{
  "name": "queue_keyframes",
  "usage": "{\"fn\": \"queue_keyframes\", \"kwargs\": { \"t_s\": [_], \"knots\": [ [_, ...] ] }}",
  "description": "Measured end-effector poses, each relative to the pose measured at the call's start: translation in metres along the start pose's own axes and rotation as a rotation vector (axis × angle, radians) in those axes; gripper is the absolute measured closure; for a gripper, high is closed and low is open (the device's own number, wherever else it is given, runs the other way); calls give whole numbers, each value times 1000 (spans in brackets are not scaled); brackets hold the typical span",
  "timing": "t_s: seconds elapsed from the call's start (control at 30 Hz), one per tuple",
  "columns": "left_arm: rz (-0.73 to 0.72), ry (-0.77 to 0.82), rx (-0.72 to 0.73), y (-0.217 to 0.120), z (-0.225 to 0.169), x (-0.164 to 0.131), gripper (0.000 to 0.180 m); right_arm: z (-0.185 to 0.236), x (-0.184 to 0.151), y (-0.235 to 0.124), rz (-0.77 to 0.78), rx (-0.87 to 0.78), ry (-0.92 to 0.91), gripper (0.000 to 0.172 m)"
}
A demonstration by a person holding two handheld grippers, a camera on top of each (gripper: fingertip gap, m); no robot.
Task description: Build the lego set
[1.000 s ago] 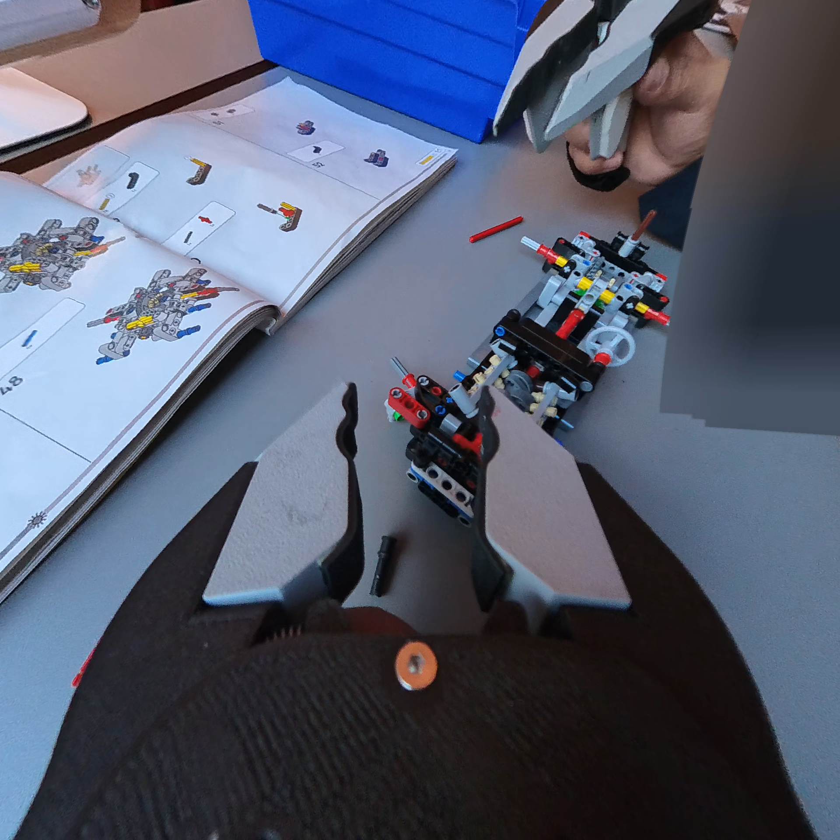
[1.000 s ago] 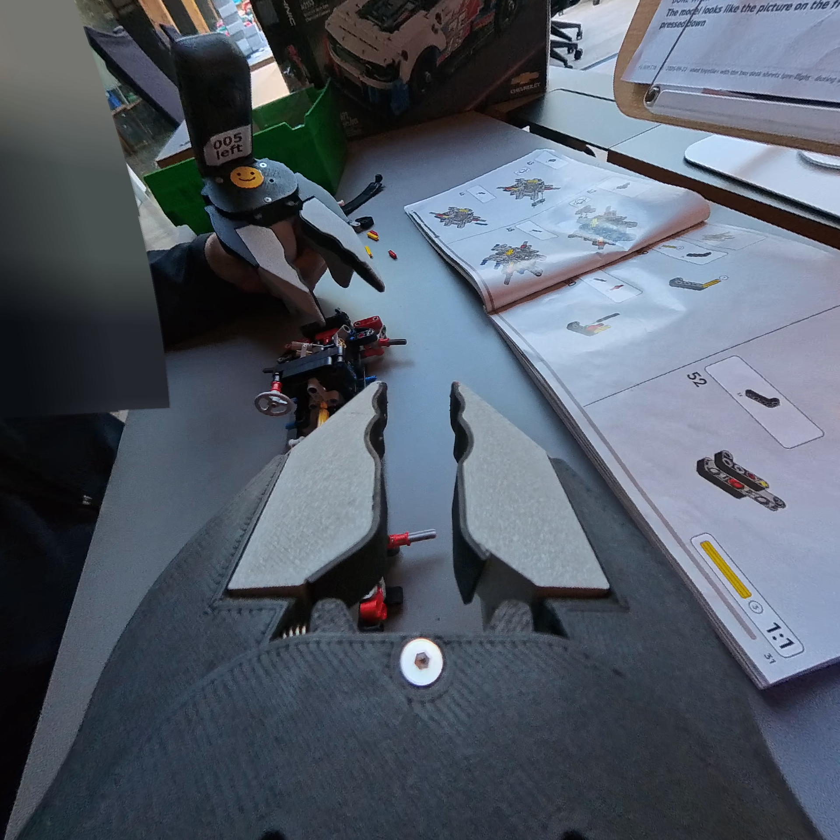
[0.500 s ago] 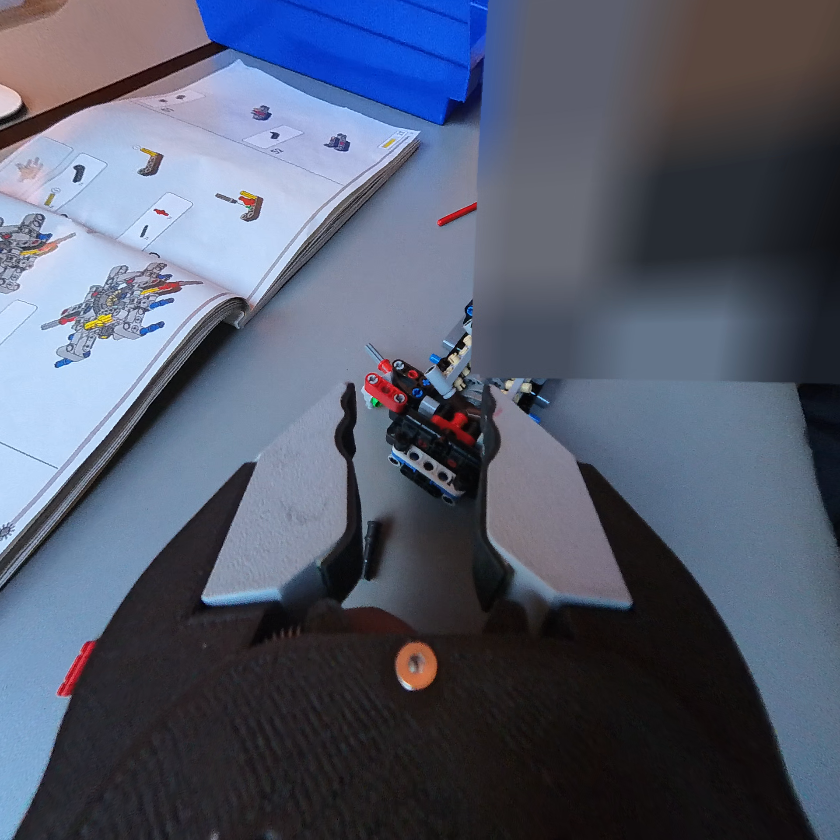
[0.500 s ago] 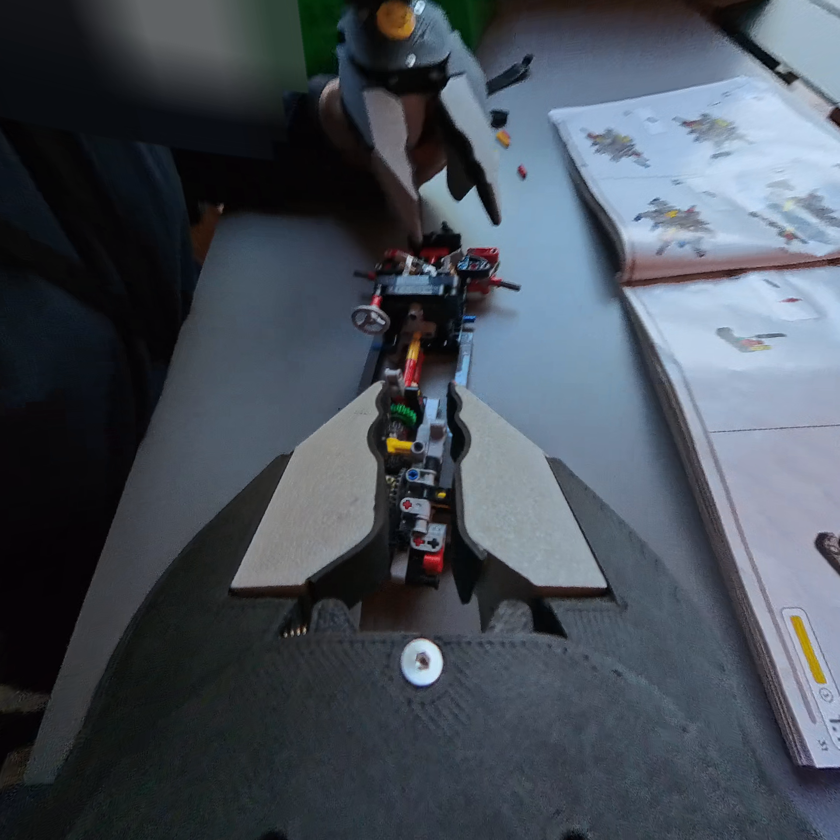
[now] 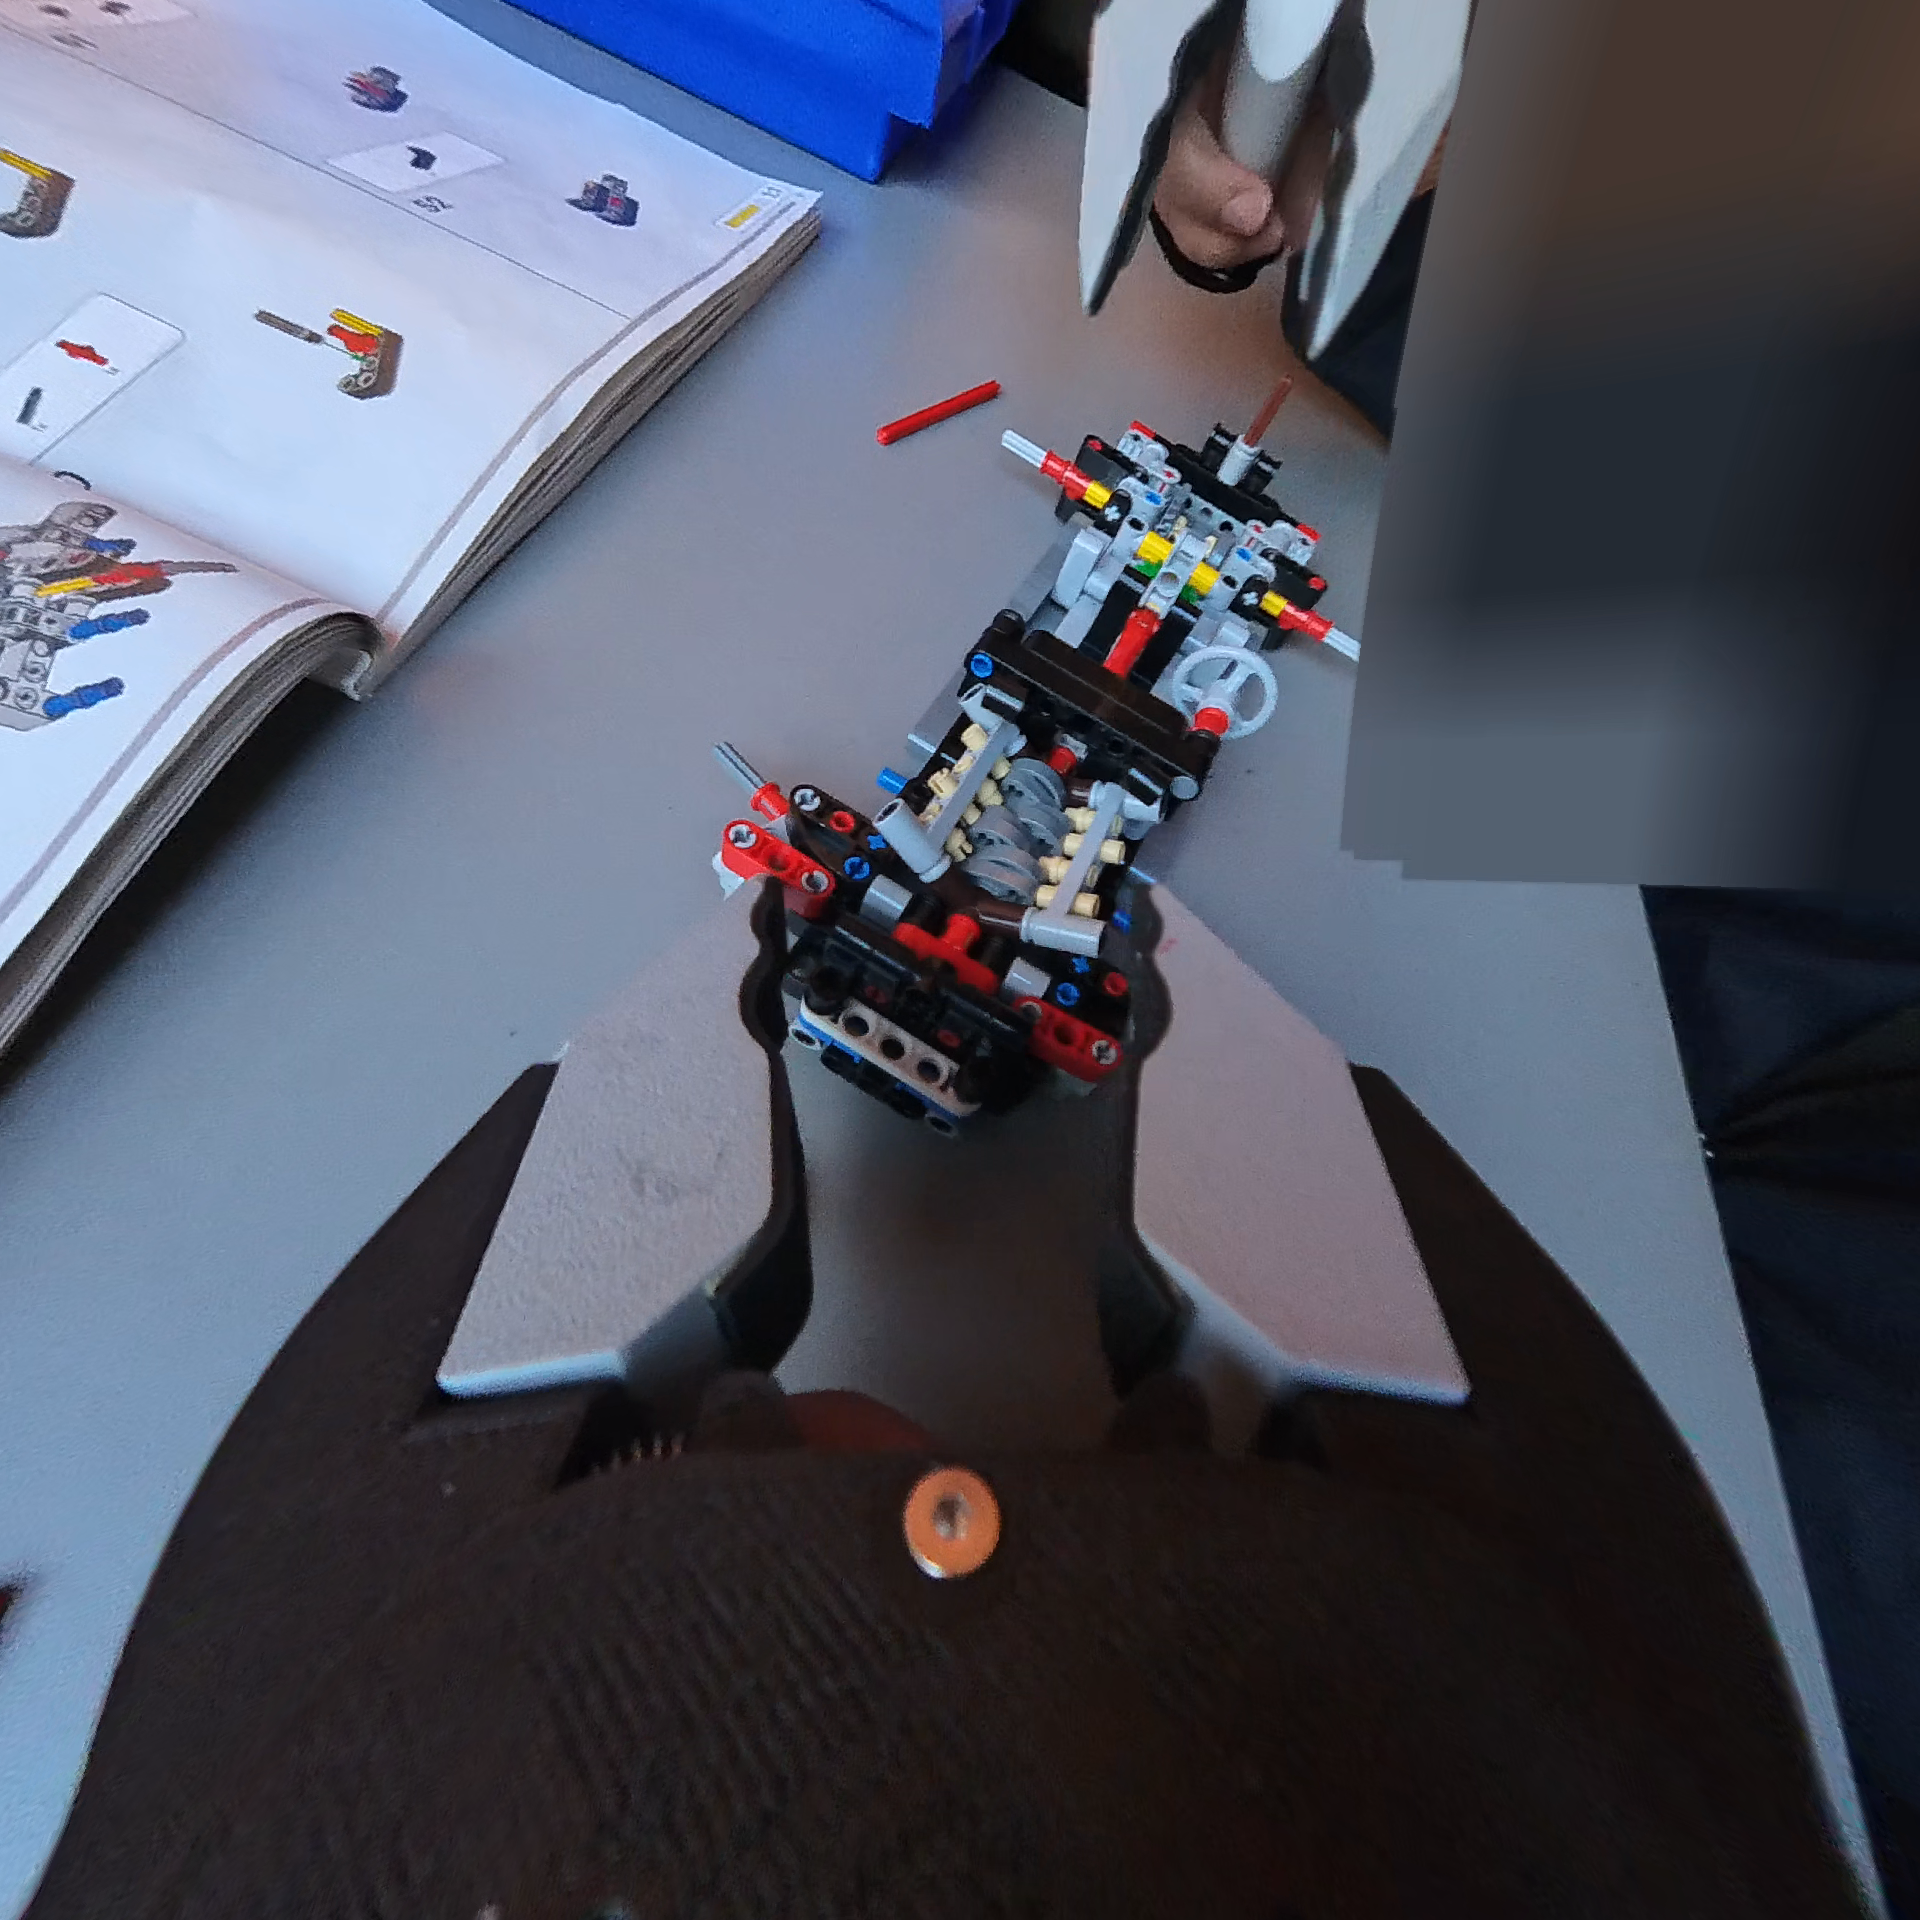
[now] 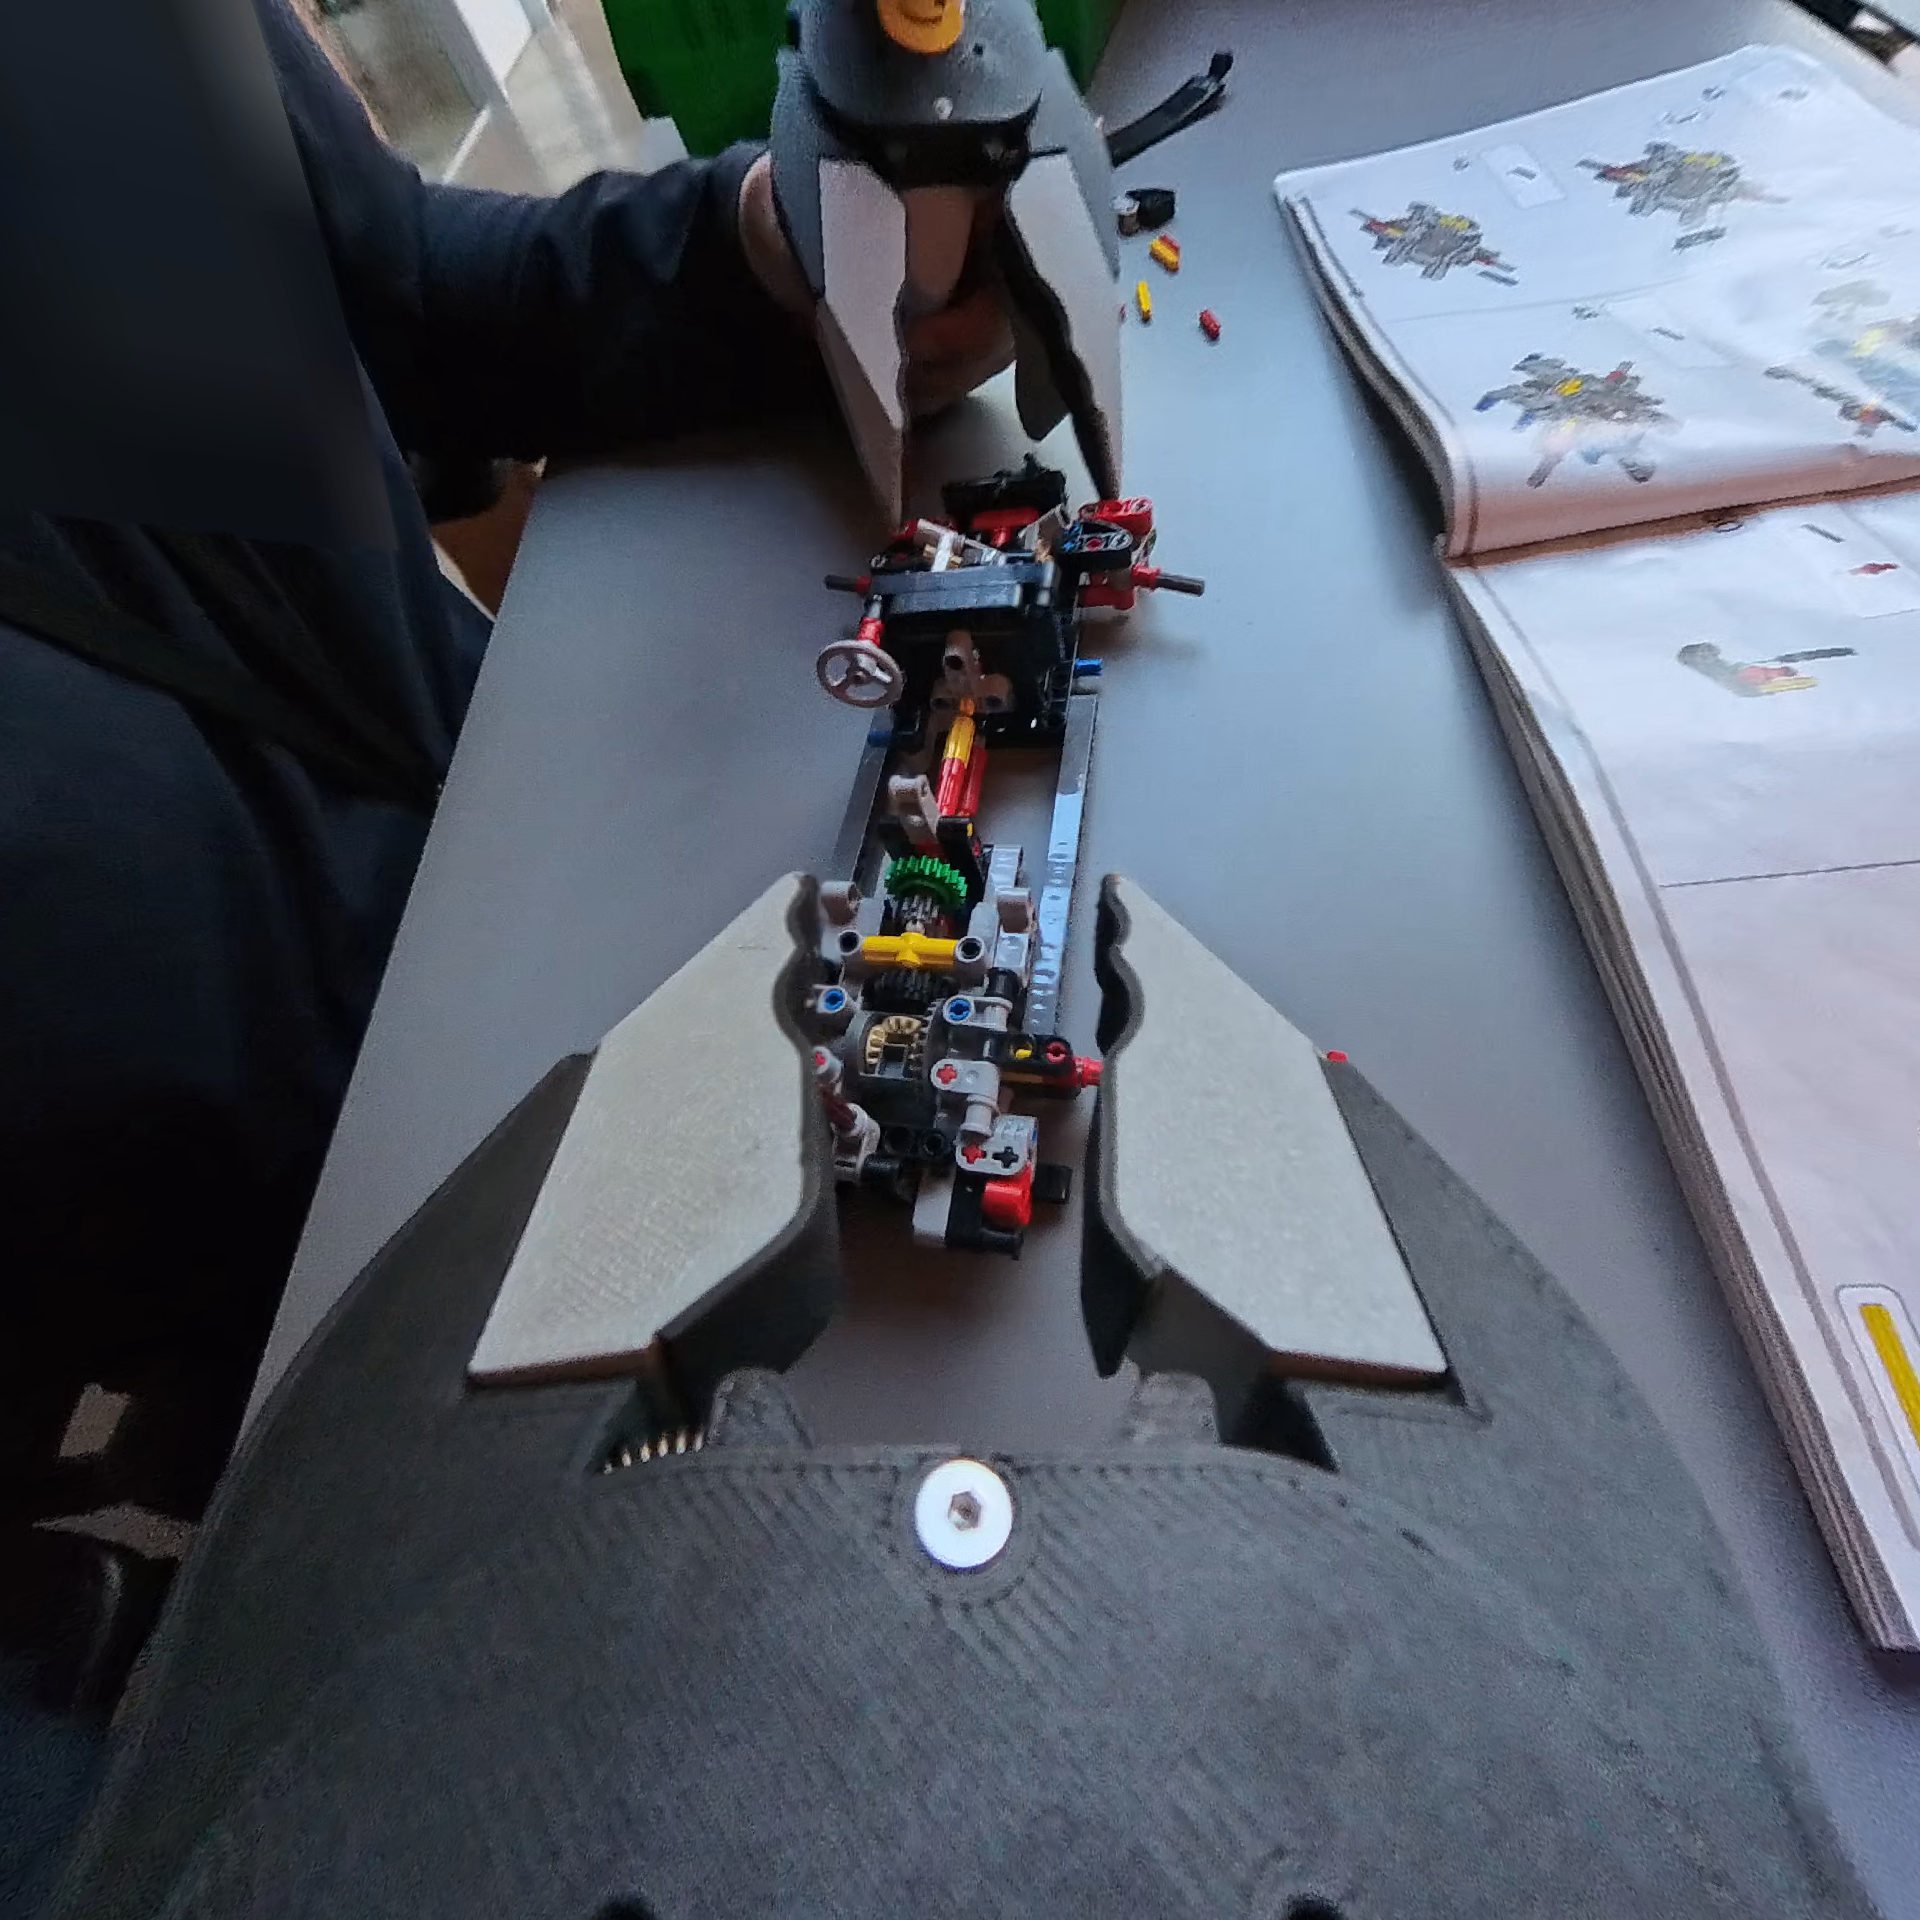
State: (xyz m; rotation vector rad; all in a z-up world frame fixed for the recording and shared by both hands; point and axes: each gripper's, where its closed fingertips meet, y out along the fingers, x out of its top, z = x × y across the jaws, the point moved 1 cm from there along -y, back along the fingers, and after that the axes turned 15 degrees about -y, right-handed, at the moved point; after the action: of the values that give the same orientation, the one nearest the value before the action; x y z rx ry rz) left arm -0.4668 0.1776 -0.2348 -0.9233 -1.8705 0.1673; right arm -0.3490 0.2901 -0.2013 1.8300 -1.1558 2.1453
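A long brick-built car chassis [image 5: 1060, 790] with a grey steering wheel lies on the grey table [image 5: 571, 727]. My left gripper [image 5: 956, 935] is open. Its two fingers closely flank the chassis's near end, which has red and black beams. The right wrist view shows this gripper [image 6: 997, 488] at the far end of the chassis [image 6: 966, 665]. My right gripper [image 6: 958, 914] is open around the opposite end, by the green gear. There is a clear gap at its right finger [image 6: 1226, 1143]. In the left wrist view it [image 5: 1205, 322] hangs above that end.
An open instruction booklet [image 5: 416, 312] lies beside the chassis, also in the right wrist view [image 6: 1714, 623]. A loose red axle [image 5: 935, 412] lies near a blue bin [image 5: 790, 73]. Small loose pieces [image 6: 1164, 270] and a green bin [image 6: 665, 62] sit beyond. A person's dark sleeve [image 6: 571, 291] is at the table edge. About 15 cm separates my left fingertips from my right. My left tips are about 20 cm from the loose red axle [image 5: 935, 412], my right tips only 8 cm.
My right gripper moved over the chassis end, stood narrow around it half a second ago, and has opened wide. My left gripper opened wider and now straddles the other end.
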Motion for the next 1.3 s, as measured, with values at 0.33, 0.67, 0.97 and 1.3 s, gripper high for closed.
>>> {"fn": "queue_keyframes", "kwargs": {
  "t_s": [0.33,0.67,0.97,1.3],
  "knots": [
    [-1,19,31,1,2,0,117,19,-29,37,310,32,-110,119],
    [-65,-9,41,-17,15,7,118,16,-23,64,419,-35,-216,116],
    [-62,-25,14,-18,14,6,118,14,1,49,213,-53,-220,121],
    [-11,-7,-35,-15,4,-2,116,-20,58,-28,-297,-266,-118,124]
  ]
}}
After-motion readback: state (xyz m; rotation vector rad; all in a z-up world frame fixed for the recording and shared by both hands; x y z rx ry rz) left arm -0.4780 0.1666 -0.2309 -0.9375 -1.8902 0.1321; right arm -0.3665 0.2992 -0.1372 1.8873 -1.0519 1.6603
